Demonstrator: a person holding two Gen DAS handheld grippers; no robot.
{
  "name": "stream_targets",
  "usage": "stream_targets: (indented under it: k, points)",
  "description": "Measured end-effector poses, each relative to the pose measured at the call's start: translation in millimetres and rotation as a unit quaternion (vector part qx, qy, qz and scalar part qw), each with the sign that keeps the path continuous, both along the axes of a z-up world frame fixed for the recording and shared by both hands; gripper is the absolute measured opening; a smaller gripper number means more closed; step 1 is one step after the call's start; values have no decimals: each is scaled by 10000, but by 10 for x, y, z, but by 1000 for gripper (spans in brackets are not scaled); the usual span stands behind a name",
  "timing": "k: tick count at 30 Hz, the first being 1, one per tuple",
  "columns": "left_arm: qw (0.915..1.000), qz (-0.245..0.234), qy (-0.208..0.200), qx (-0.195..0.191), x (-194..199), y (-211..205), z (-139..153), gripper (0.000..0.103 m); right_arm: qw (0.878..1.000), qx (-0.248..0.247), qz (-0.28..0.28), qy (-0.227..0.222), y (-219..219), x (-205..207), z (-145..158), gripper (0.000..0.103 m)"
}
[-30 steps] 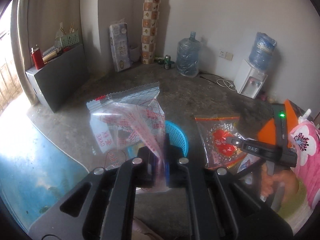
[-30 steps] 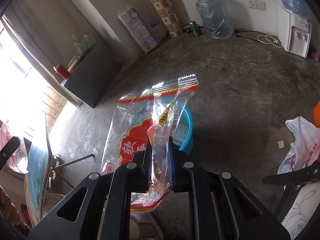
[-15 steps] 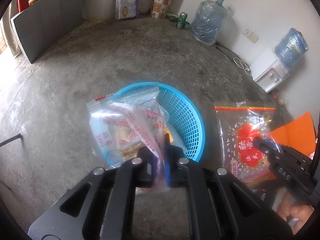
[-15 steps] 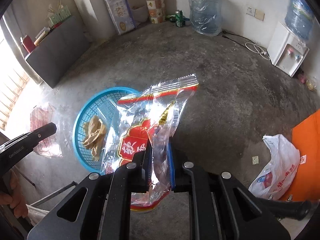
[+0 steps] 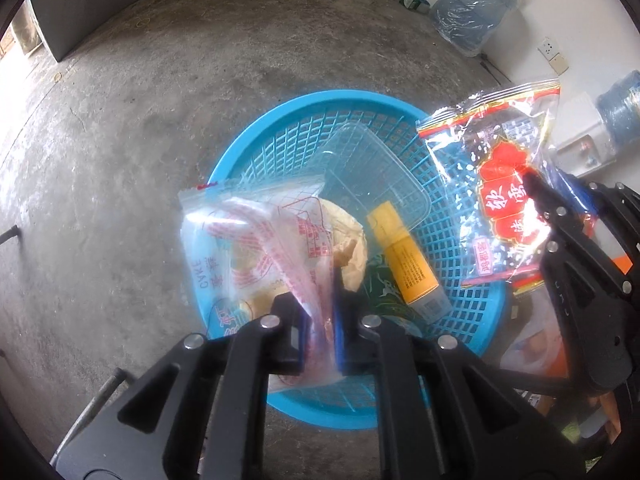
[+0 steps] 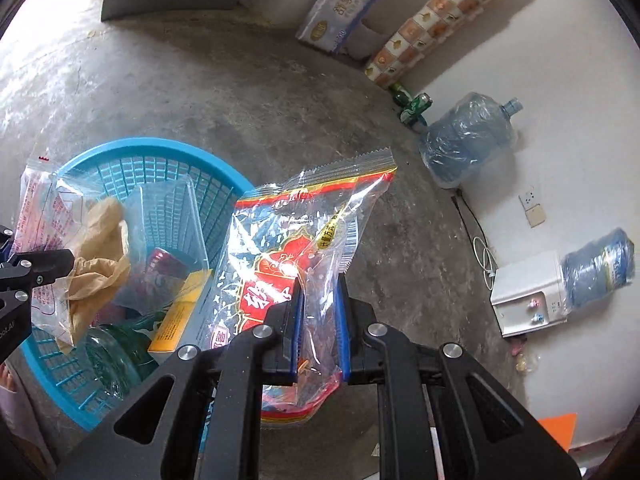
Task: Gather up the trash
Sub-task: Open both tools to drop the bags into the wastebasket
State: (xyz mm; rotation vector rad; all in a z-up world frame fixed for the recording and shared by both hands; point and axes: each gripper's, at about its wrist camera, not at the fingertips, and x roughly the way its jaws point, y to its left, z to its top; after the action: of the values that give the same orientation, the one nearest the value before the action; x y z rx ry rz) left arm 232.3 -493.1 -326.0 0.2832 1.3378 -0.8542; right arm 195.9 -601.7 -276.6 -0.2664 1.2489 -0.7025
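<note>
Left wrist view: the left gripper [image 5: 320,320] has a clear zip bag [image 5: 256,248] with red print between its 2 fingers; the jaws have just been opening a little, yet the plastic is still caught between the pads. The bag hangs over the near-left part of a blue basket [image 5: 280,128] standing on the concrete floor [image 5: 120,100]. Inside the basket lie a clear plastic tray [image 5: 376,168], a yellow box [image 5: 404,256] and a crumpled tan wrapper [image 5: 348,236]. At right, the right gripper [image 6: 318,312] is clamped tight on a red and clear snack bag [image 6: 288,248], held over the basket's right rim in the left wrist view. Farther off, by the wall, stand a water jug [image 6: 468,140], green cans [image 6: 414,106] and a white water dispenser [image 6: 528,292].
</note>
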Motion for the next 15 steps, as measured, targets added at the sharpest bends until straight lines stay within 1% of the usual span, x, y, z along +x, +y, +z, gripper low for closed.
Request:
stream_targets:
  k: [2, 3, 5, 7, 8, 9, 10, 12, 13, 14, 15]
  points:
    - [9999, 58, 141, 75, 32, 7, -113, 13, 9998, -53, 70, 174, 43, 54, -100, 14]
    - [9997, 63, 205, 92, 44, 18, -173, 14, 9997, -3, 72, 218, 53, 59, -129, 14]
    - [9991, 70, 397, 98, 54, 28, -291, 15, 9992, 370, -14, 160, 10, 73, -149, 15]
    - [9978, 79, 651, 13, 63, 41, -367, 20, 9980, 614, -162, 81, -35, 65, -142, 15]
    - [9970, 76, 772, -22, 70, 45, -391, 22, 9962, 844, -209, -6, -64, 61, -128, 16]
    - [9962, 96, 859, -81, 70, 64, -391, 27, 9933, 1118, -273, -118, -98, 41, -121, 17]
    - [9954, 105, 935, -161, 74, 80, -391, 32, 9900, 1349, -364, -218, -144, 28, -92, 21]
    - [9949, 111, 960, -282, 94, 58, -340, 55, 9831, 1708, -508, -427, -225, -25, -26, 24]
    - [9951, 130, 912, -352, 92, 62, -292, 62, 9785, 1892, -590, -571, -261, -61, 34, 30]
    - [9954, 154, 849, -425, 100, 64, -243, 71, 9730, 2085, -669, -733, -296, -110, 67, 36]
    - [9956, 185, 785, -483, 103, 73, -202, 76, 9675, 2249, -751, -877, -323, -160, 126, 39]
